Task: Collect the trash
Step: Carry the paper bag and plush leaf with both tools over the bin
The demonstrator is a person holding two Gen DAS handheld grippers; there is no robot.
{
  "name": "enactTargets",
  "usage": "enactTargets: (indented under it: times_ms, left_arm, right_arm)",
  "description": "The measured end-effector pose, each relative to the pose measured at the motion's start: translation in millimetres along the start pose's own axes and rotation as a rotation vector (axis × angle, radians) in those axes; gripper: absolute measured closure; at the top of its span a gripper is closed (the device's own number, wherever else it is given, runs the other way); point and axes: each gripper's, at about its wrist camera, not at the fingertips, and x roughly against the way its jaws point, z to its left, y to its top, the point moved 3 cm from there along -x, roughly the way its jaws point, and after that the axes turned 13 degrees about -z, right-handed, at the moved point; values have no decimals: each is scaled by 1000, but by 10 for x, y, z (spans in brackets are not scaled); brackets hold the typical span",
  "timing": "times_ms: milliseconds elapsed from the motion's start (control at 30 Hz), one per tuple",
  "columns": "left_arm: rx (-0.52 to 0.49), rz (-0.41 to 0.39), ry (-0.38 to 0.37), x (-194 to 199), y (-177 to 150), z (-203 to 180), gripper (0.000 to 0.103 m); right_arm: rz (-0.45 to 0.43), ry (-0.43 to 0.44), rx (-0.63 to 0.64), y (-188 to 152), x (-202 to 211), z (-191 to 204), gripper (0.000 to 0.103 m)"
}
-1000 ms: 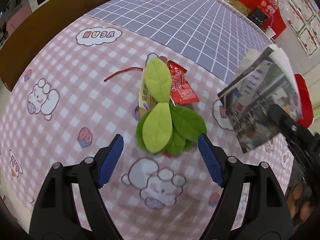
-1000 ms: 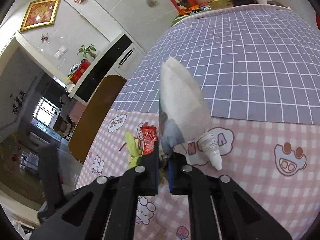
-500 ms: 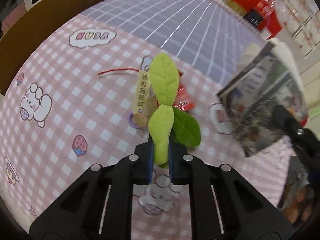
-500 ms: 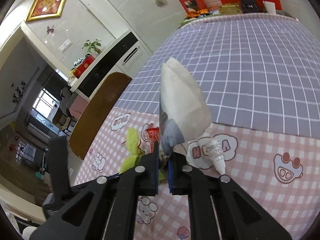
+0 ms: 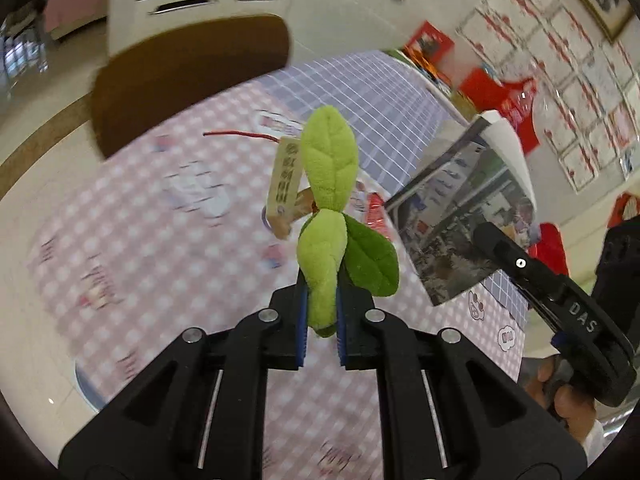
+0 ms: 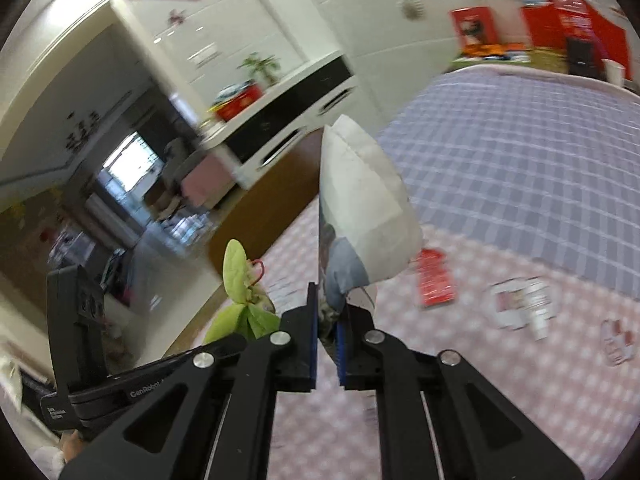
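My left gripper (image 5: 321,314) is shut on a green plush leaf sprig (image 5: 328,184), which hangs above the pink checked tablecloth (image 5: 168,264) with a beige tag (image 5: 286,178) and a red string (image 5: 236,134) trailing from it. My right gripper (image 6: 328,330) is shut on a folded shiny paper bag (image 6: 362,204), white outside and printed inside; the same bag (image 5: 468,216) shows at the right of the left wrist view. On the cloth lie a red snack wrapper (image 6: 434,282) and a small white dropper bottle (image 6: 534,312). The plush sprig (image 6: 240,300) shows left of the right gripper.
A brown chair back (image 5: 188,72) stands at the table's far left edge. The far half of the table has a lilac grid cloth (image 6: 520,152). A white cabinet (image 6: 280,120) stands beyond the chair. A hand (image 5: 564,396) holds the other gripper at the lower right.
My left gripper closed on the plush leaves and lifted them off the cloth. Both grippers rose and swung; the red wrapper stayed on the table. The right gripper kept the bag.
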Motion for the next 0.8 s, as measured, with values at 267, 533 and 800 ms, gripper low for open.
enactTargets:
  times_ms: [267, 533, 800]
  left_arm:
    - [99, -55, 140, 862, -249, 898, 92]
    - [259, -74, 338, 1647, -731, 2096, 92]
    - [444, 7, 487, 1955, -1463, 3122, 92]
  right_arm:
    - [121, 143, 59, -537, -252, 1001, 95]
    - [329, 309, 142, -1487, -521, 2141, 95]
    - [627, 313, 216, -2850, -979, 2758, 95]
